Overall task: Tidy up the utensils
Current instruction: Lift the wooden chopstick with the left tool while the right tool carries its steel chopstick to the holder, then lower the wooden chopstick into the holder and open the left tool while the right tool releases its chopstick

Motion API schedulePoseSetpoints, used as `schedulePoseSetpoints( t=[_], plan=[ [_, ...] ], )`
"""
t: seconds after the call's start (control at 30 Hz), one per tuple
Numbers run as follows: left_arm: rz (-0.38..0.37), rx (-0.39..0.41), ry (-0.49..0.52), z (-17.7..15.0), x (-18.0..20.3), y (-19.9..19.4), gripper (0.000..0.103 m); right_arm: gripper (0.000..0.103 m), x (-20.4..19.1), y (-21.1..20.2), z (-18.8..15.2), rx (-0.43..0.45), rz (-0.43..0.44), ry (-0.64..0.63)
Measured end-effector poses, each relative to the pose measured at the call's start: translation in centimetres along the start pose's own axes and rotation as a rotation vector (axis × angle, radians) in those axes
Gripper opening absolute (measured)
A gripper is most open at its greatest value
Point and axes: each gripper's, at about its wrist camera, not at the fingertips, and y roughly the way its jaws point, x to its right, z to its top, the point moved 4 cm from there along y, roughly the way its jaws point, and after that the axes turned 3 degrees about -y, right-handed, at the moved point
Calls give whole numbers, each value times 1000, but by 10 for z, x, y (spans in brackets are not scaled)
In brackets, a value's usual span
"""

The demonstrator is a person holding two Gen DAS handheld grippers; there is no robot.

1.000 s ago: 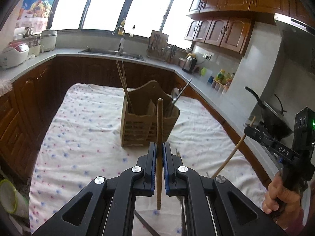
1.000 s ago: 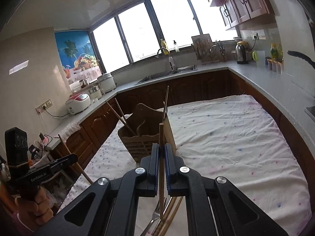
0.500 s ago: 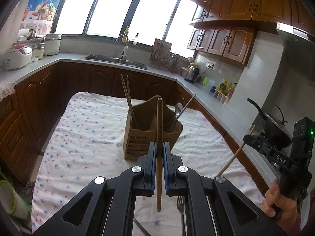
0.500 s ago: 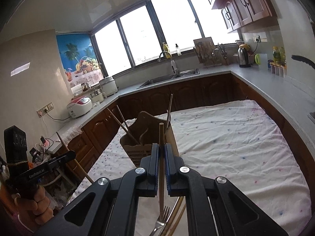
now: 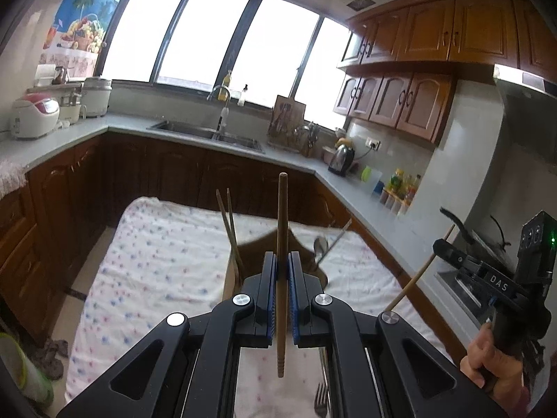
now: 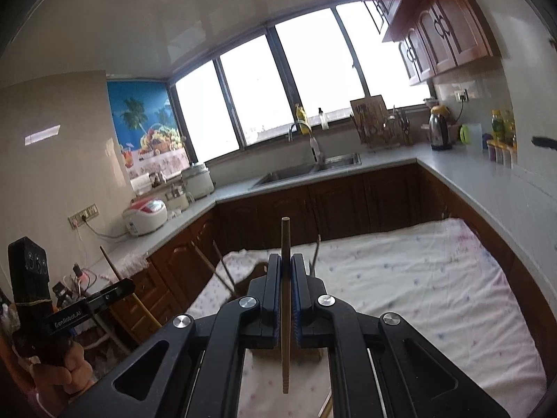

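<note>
My left gripper (image 5: pixel 282 261) is shut on a wooden chopstick (image 5: pixel 282 230) held upright. My right gripper (image 6: pixel 285 261) is shut on another wooden chopstick (image 6: pixel 285 240), also upright. The wooden utensil holder (image 5: pixel 240 271) stands on the cloth just beyond the left gripper, mostly hidden by it; two chopsticks (image 5: pixel 228 219) and a metal spoon (image 5: pixel 321 245) stick out of it. In the right wrist view the holder (image 6: pixel 257 271) is largely hidden behind the fingers. A fork (image 5: pixel 322 400) lies on the cloth below the left gripper.
The table wears a white dotted cloth (image 5: pixel 156 250) (image 6: pixel 417 278). Dark wooden cabinets and a grey counter with a sink (image 5: pixel 209 132) ring the table. A kettle (image 5: pixel 343 158), a rice cooker (image 5: pixel 34 118) and a wok (image 5: pixel 487 237) stand on the counter.
Both grippers have risen and tilted upward with their chopsticks; the holder has dropped low in both views and is now mostly hidden behind the fingers.
</note>
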Motion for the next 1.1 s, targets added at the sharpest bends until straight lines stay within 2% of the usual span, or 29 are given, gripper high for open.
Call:
schedulePoseSetpoints(
  t=[0.27,0.43,0.67,0.87,1.1],
  plan=[
    [32,99,33,35,-6,20,5,6,3,24,40,93,6,14],
    [59,159,32,47,-11,41,5,6,1,45,51,123,-3,-2],
    [94,170,-29,28,-29,83,5,6,3,74,30,116,-48,-47],
    [107,145,-85,3,-38,117,5,6,15,93,5,74,-62,-11],
    [122,102,-67,-15,-39,153,5,6,22,113,-16,13,-63,38]
  ],
)
